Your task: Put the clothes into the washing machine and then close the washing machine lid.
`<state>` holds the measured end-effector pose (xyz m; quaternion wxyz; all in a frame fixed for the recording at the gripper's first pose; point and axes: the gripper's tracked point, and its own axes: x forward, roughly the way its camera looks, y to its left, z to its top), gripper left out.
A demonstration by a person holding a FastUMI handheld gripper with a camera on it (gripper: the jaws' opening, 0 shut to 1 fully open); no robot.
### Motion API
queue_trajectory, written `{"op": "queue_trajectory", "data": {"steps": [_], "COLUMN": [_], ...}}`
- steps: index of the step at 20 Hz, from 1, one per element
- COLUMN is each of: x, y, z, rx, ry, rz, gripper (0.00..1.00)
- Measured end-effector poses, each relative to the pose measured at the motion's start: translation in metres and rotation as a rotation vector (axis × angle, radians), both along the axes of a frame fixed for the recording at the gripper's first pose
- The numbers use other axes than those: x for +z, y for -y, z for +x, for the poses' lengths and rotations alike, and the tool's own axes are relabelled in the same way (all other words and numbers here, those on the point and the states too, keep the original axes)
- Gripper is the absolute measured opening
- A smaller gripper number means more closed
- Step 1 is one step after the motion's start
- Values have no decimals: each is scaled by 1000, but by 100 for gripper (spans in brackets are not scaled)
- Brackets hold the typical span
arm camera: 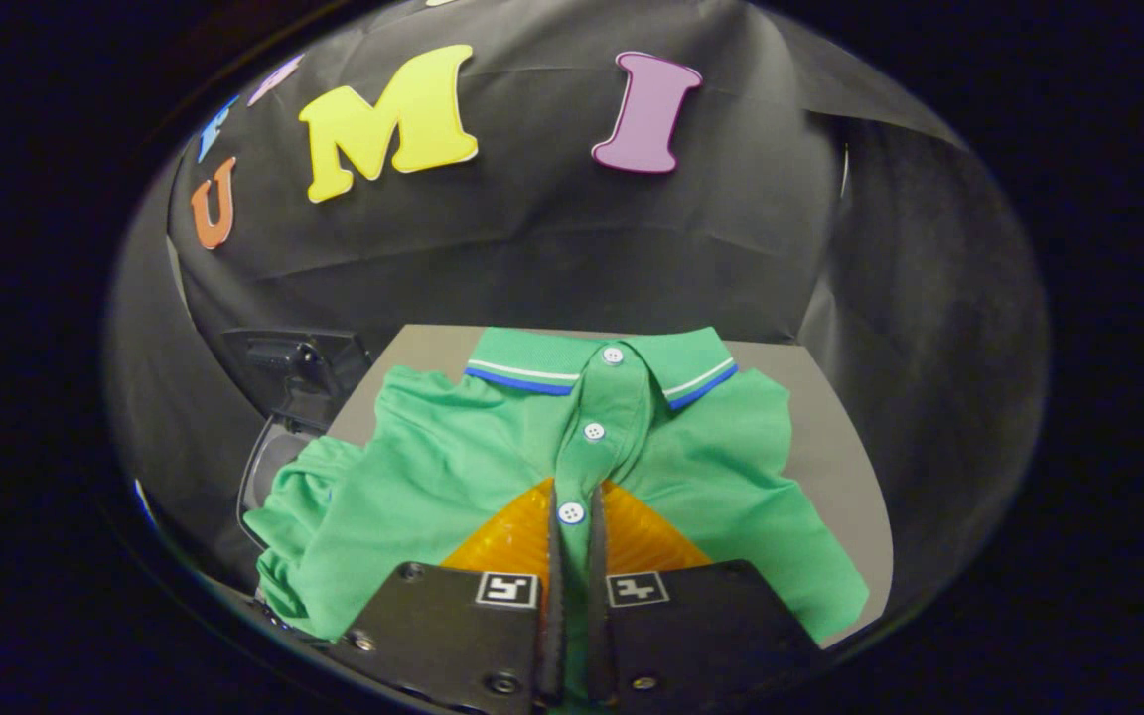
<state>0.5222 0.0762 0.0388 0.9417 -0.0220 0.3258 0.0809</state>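
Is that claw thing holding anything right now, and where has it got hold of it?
Yes: the claw is pinching the green shirt by its button strip.

A grey tabletop (835,437) stands against the creased black cloth wall (552,268) of the booth.
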Motion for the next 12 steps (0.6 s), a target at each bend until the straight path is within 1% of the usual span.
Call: {"op": "queue_trajectory", "data": {"steps": [1, 3, 7, 10, 12], "x": [4, 6, 30, 55, 73], "y": [1, -2, -7, -21, -32], "z": [-1, -2, -14, -30, -39], "rx": [1, -22, -47, -58, -58], "ry": [-2, -7, 68, 126, 178], "rz": [14, 81, 121, 184, 203], "gripper": [9, 7, 6, 5, 6]}}
